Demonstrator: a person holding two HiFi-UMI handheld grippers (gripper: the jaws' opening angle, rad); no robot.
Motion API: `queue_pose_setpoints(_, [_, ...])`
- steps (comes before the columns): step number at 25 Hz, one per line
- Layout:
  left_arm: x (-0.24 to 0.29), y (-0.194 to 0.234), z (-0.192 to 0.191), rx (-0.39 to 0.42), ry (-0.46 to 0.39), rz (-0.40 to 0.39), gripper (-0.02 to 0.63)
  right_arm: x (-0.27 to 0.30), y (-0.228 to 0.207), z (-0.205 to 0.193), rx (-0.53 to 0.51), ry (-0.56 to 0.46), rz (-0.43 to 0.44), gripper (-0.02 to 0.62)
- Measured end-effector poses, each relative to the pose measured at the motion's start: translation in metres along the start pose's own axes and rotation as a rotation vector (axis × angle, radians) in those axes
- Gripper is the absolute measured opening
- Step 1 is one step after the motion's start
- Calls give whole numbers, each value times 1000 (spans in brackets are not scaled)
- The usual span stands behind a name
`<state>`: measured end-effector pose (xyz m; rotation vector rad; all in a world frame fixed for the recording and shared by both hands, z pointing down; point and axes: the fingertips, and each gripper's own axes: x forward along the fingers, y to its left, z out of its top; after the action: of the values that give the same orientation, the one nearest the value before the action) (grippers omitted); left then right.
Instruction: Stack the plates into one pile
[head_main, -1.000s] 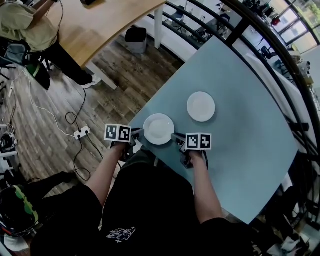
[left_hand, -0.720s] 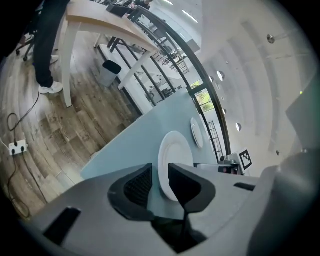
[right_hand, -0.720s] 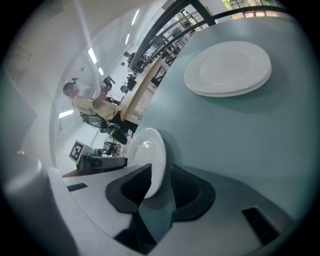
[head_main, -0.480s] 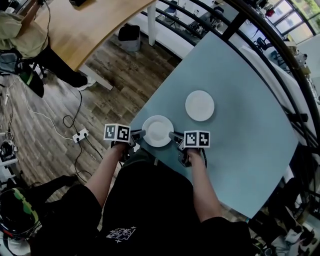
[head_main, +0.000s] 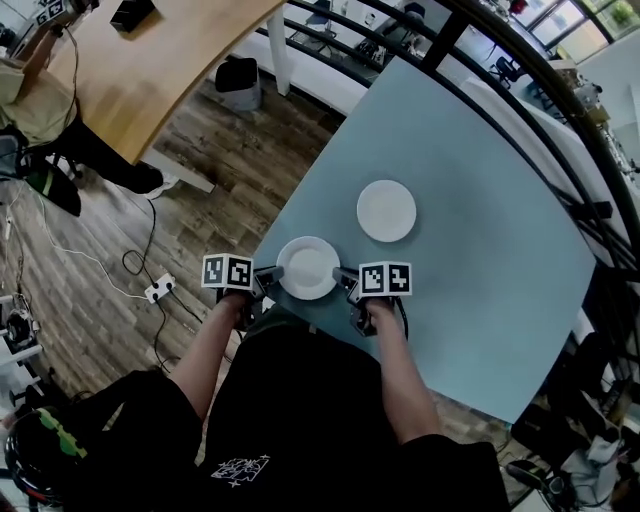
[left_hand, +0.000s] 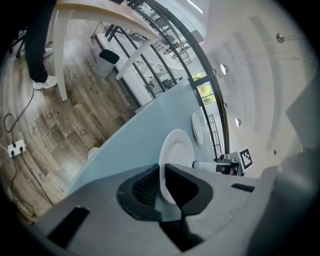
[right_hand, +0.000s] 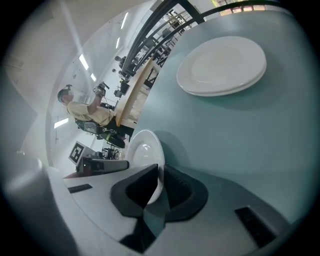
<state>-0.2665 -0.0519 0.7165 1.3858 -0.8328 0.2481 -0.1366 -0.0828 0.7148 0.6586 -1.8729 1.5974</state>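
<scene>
- Standing at the near edge of a pale blue table (head_main: 480, 280), a person holds a gripper in each hand, both angled down toward one white plate.
- Left gripper (head_main: 262, 281): its jaws have just been closing and now stand narrow, pinching the left rim of the near plate (head_main: 308, 268). The left gripper view shows the thin white rim caught between the two dark pads.
- Right gripper (head_main: 347, 281): its jaws have likewise just been closing and now clamp the opposite, right rim of the same plate. The right gripper view shows the rim seated between its pads.
- Near plate: round and white, held between the two grippers just inside the table's near edge. Whether it rests on the surface or is raised off it cannot be told.
- Far plate (head_main: 387, 210): a second white plate of like form, lying flat on the table beyond the near plate and slightly to the right, apart from it and touched by neither gripper.
- Marker cubes (head_main: 227, 271): white with black squares, one on each gripper, flanking the near plate.
- Surroundings: a wood-plank floor (head_main: 120, 230) left of the table, with a white power strip (head_main: 158, 291) and its cable lying on it. Farther off stand a light wooden desk (head_main: 150, 70) and a dark bin (head_main: 237, 78).
</scene>
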Motion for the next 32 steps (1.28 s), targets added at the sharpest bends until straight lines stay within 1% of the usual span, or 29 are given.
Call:
queue_pose_setpoints(6, [11, -19, 14, 77, 38, -11, 40, -16, -8, 8, 41, -72, -5, 37])
queue_pose_setpoints(17, [53, -81, 43, 243, 116, -52, 40, -71, -39, 33, 122, -222, -39, 37])
queue_pose_setpoints(23, [70, -102, 58, 295, 147, -65, 40, -88, -52, 48, 153, -284, -58, 37])
queue_pose_setpoints(32, [98, -129, 89, 344, 155, -85, 40, -107, -73, 79, 194, -365, -92, 38])
